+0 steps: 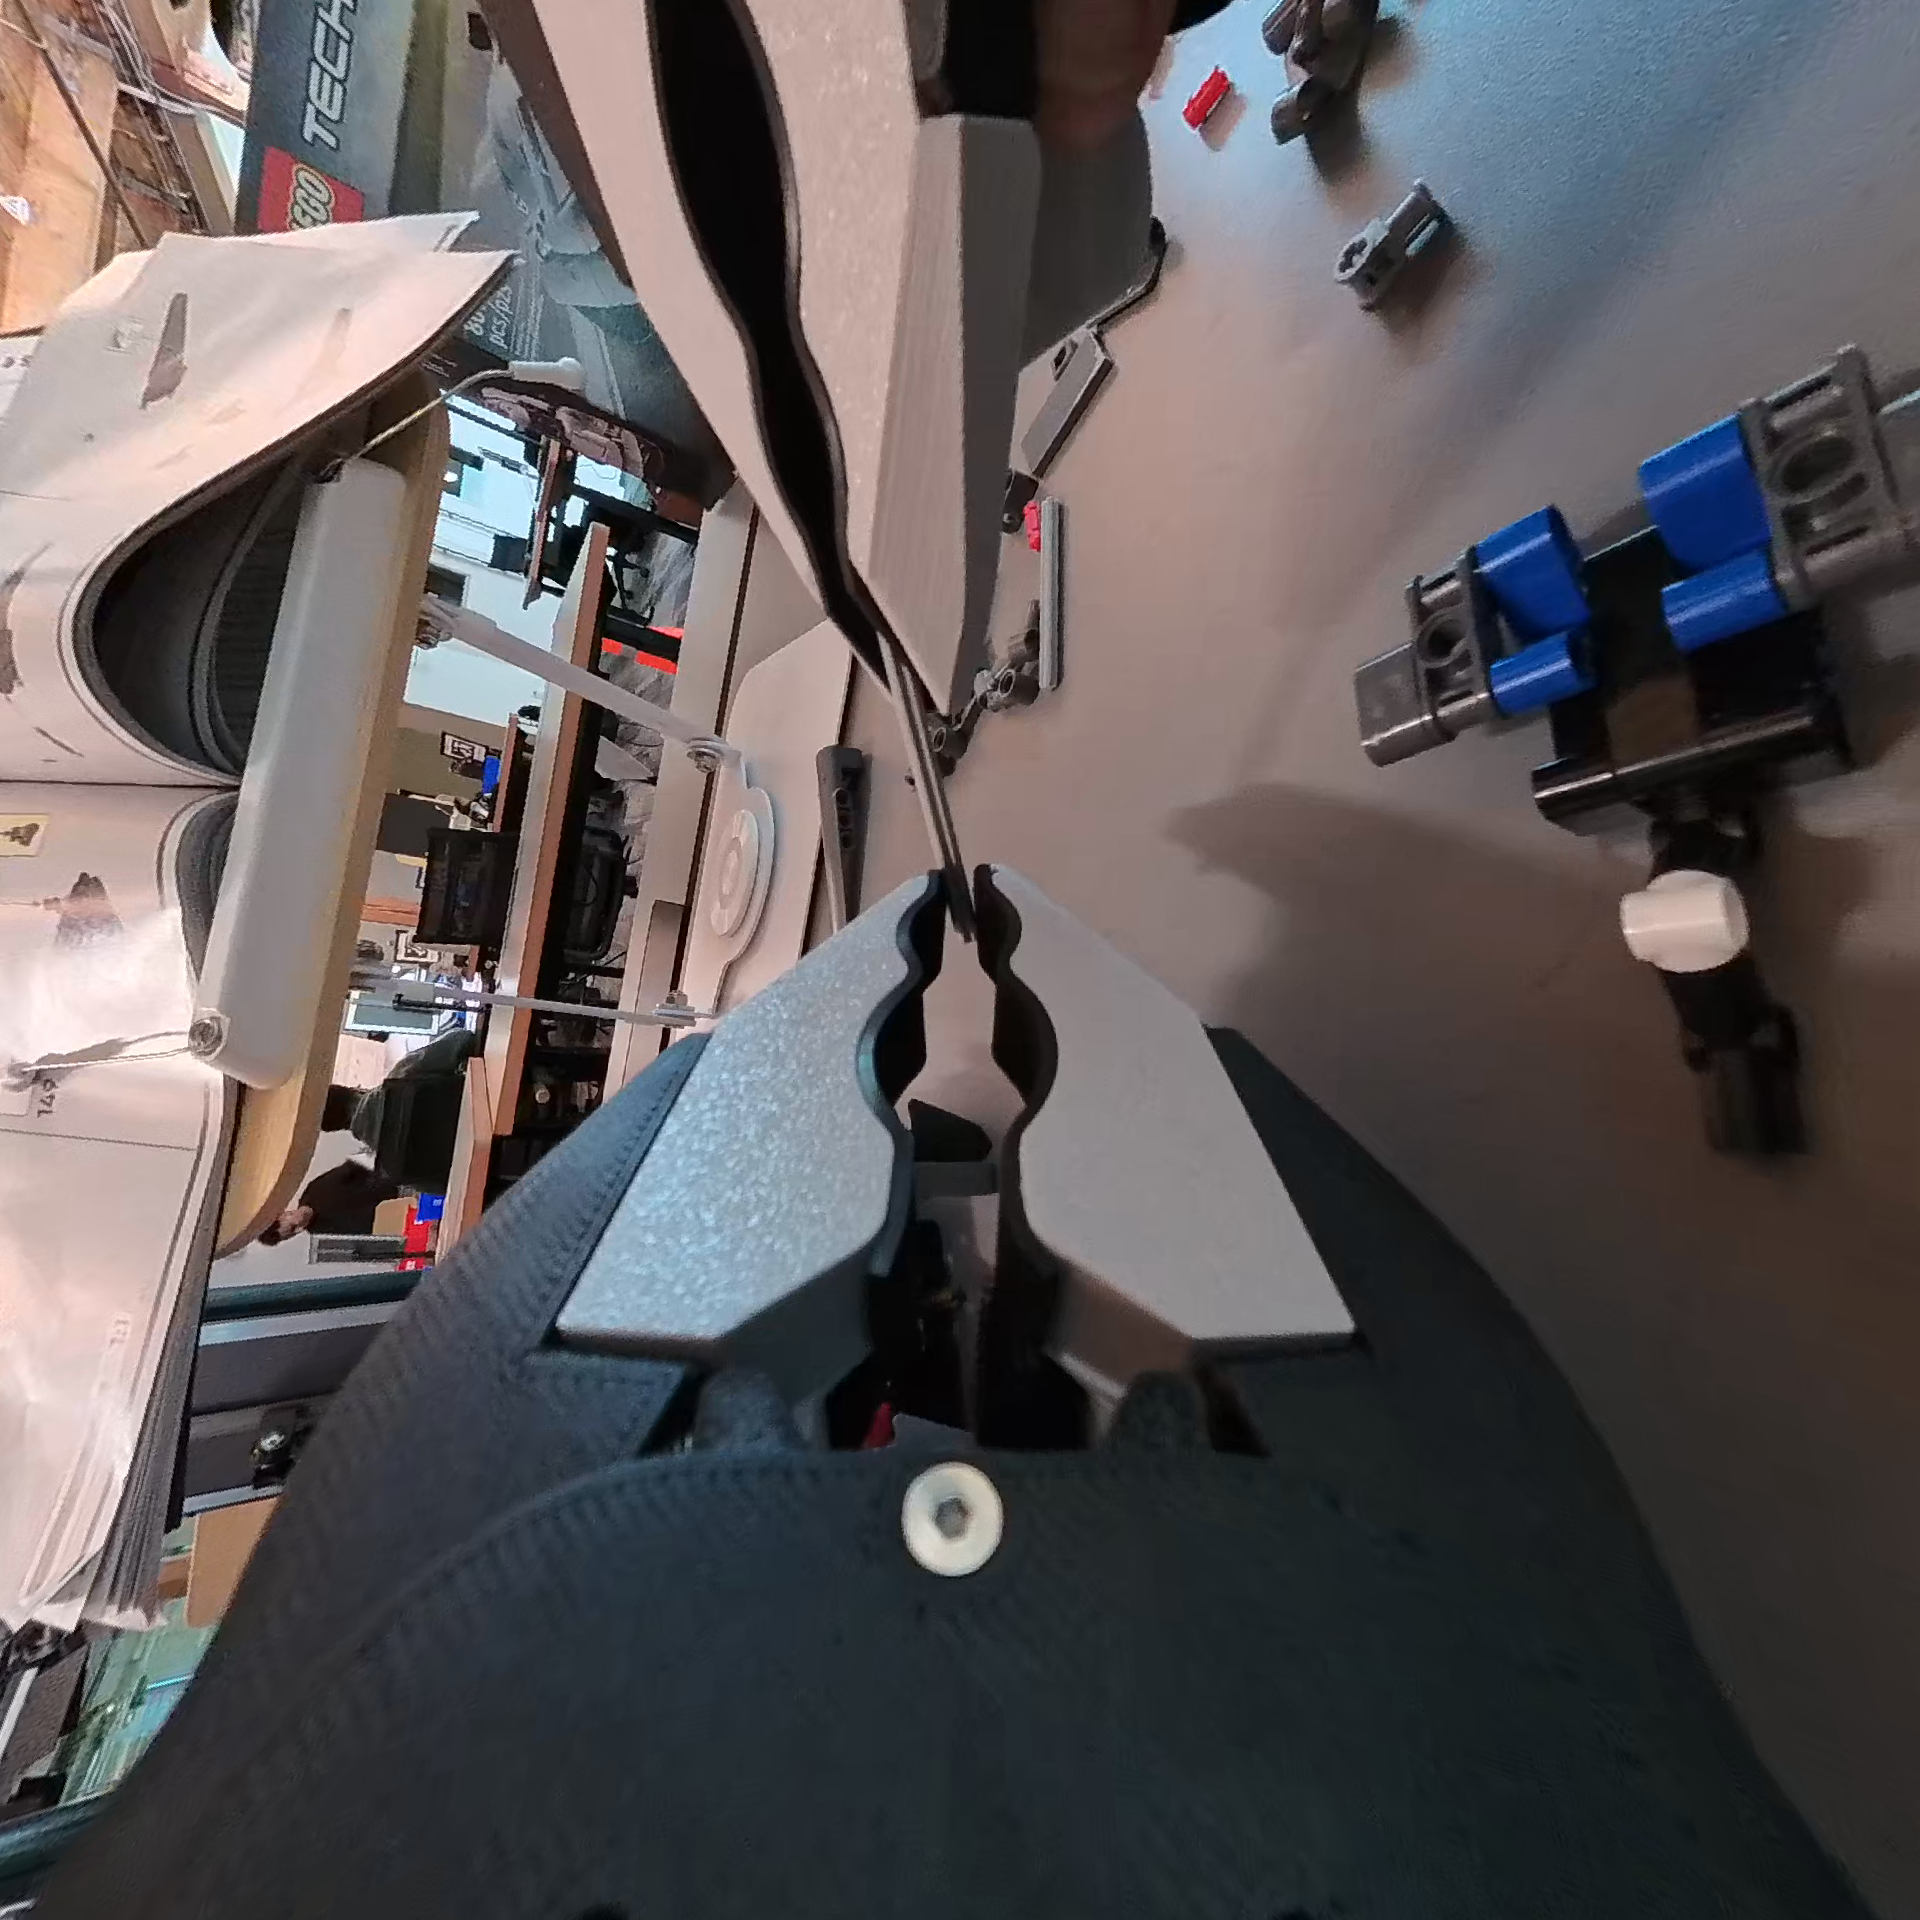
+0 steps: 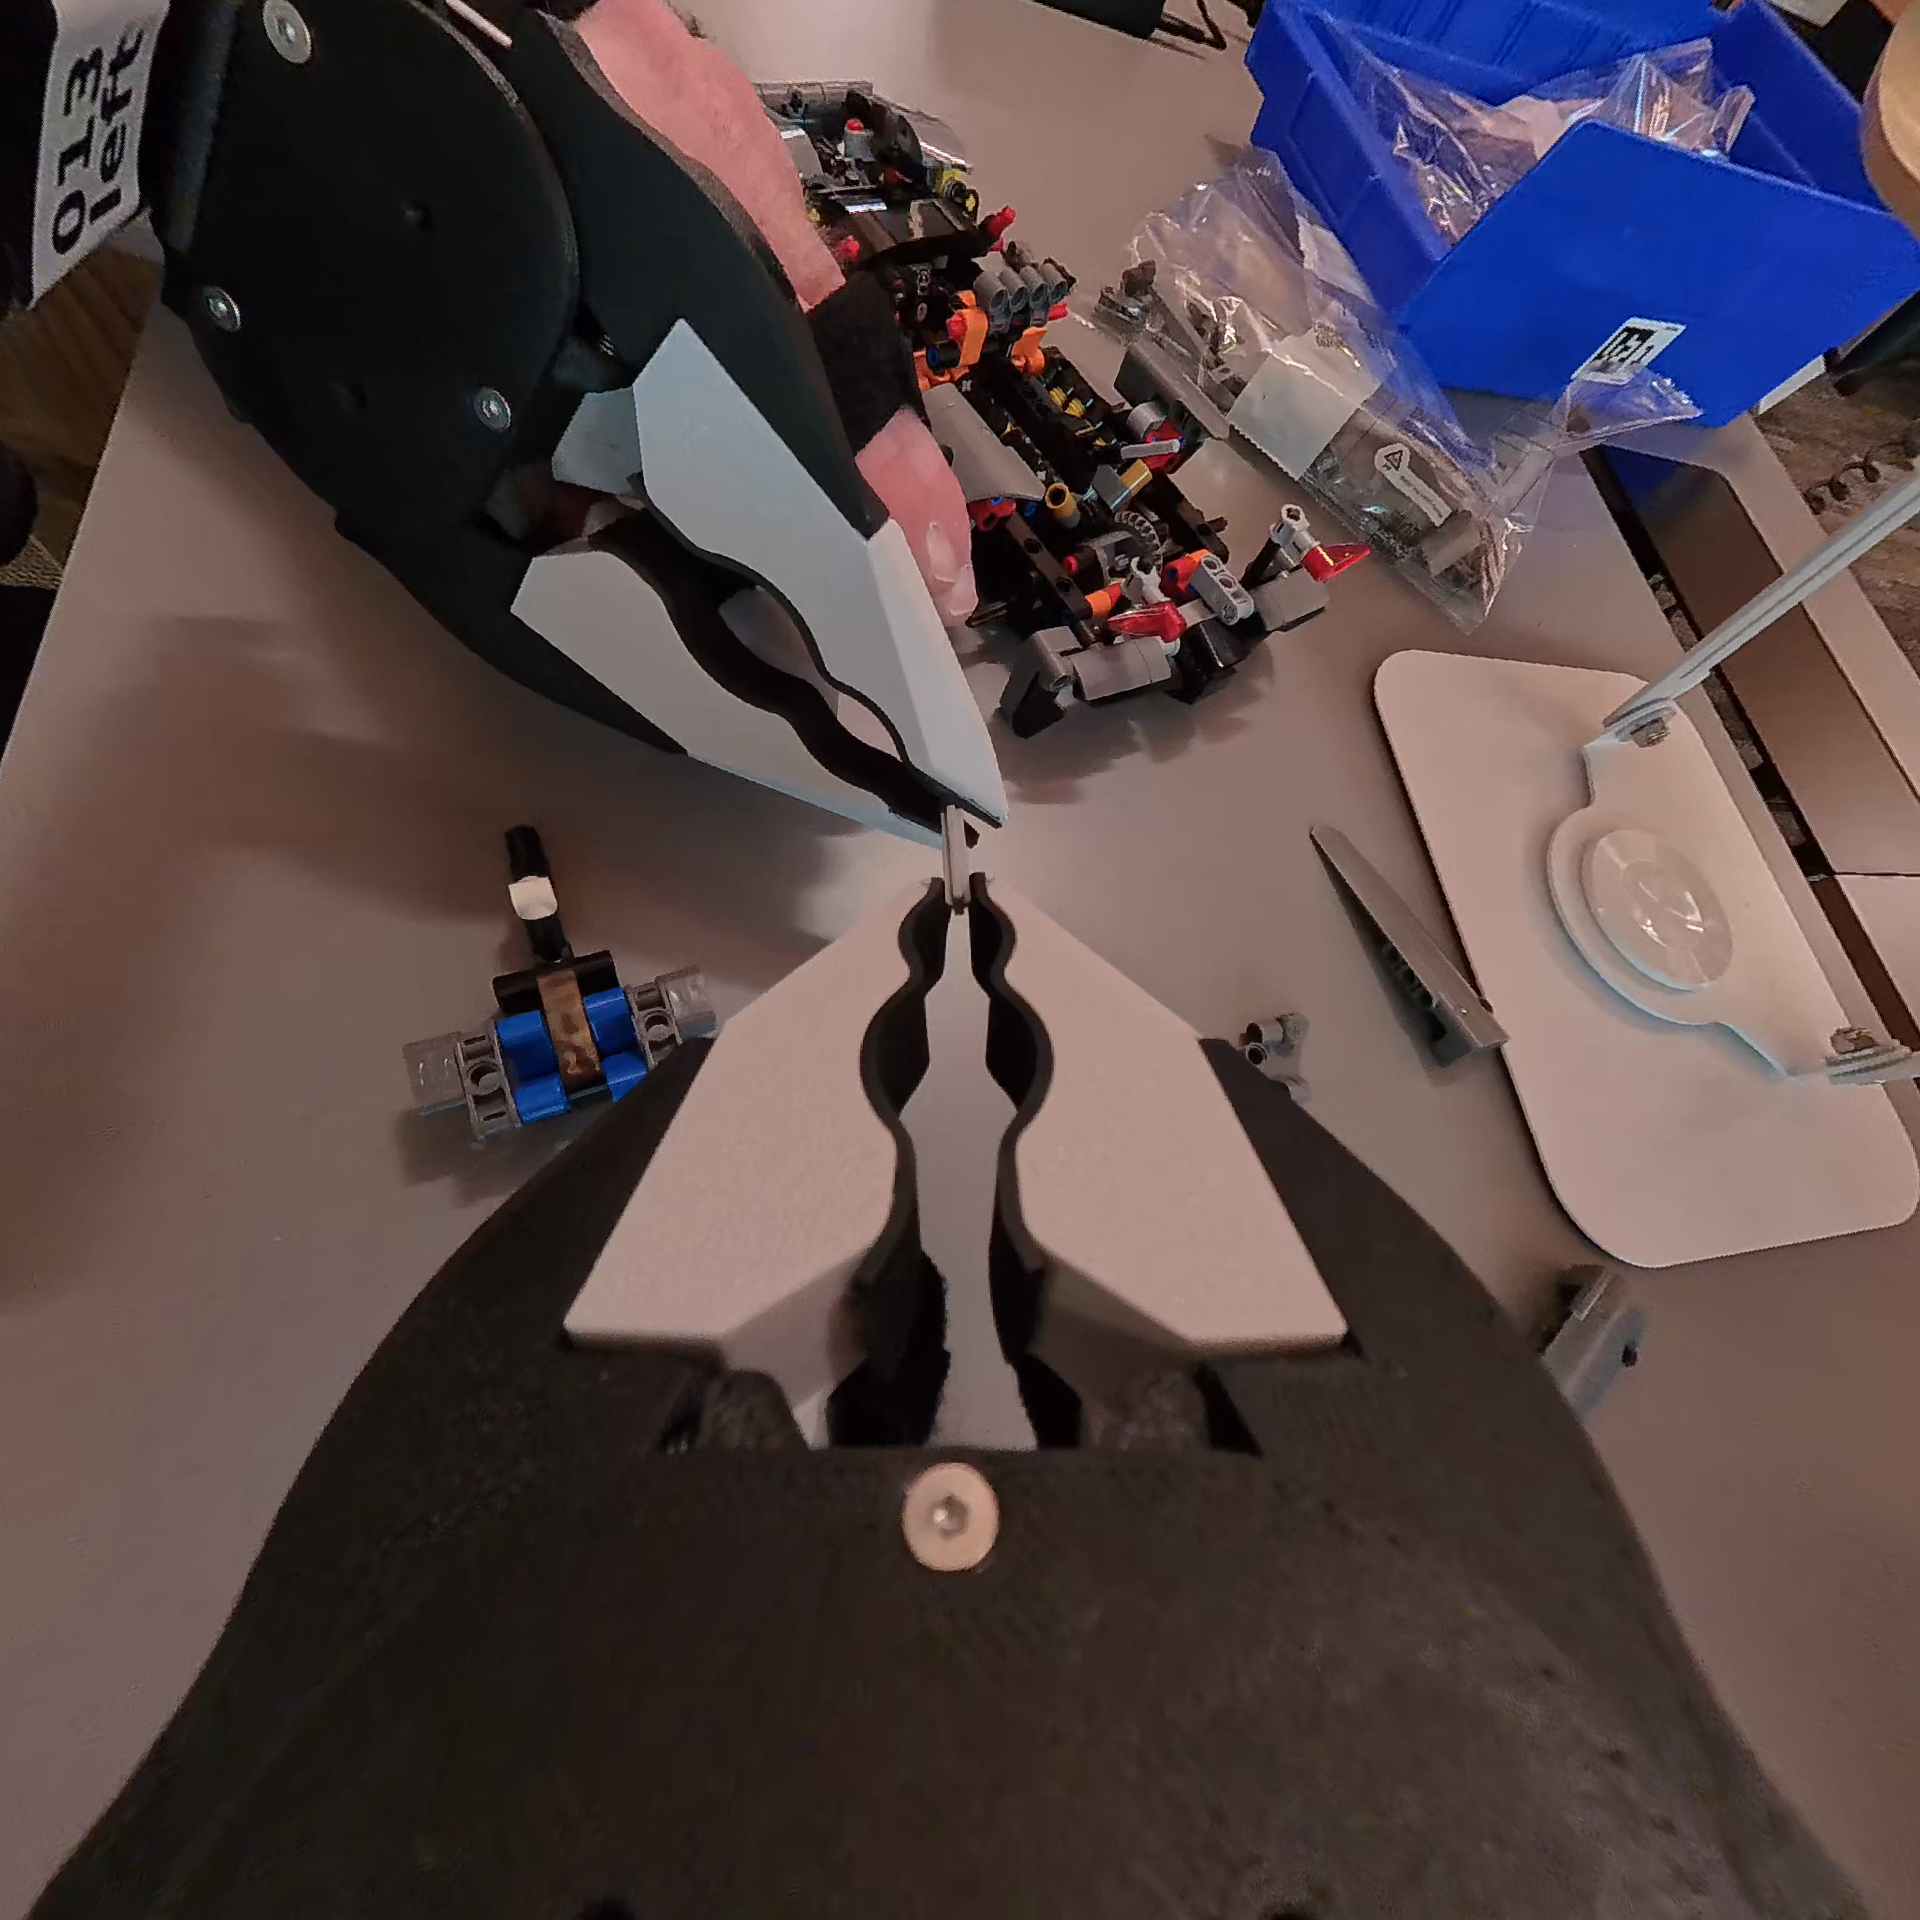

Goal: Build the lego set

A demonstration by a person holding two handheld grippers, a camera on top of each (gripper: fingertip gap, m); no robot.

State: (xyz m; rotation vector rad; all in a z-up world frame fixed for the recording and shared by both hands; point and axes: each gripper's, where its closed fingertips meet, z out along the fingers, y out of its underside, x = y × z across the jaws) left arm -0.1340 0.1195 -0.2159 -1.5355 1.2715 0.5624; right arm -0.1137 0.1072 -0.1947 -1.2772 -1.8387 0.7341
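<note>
Both your left tongs (image 2: 961,821) and right tongs (image 2: 958,894) pinch opposite ends of one thin grey axle (image 2: 954,860), held tip to tip above mid-bench, its long axis running straight between them, neither nearer.

A grey table (image 2: 260,727) fills the foreground, while wooden desks (image 1: 540,831) and bright windows (image 1: 468,582) show in the room beyond.

Blue-grey-black subassembly (image 2: 561,1039); blue bins (image 2: 1590,197); grey, possibly silver, thin piece (image 2: 956,868).
</note>
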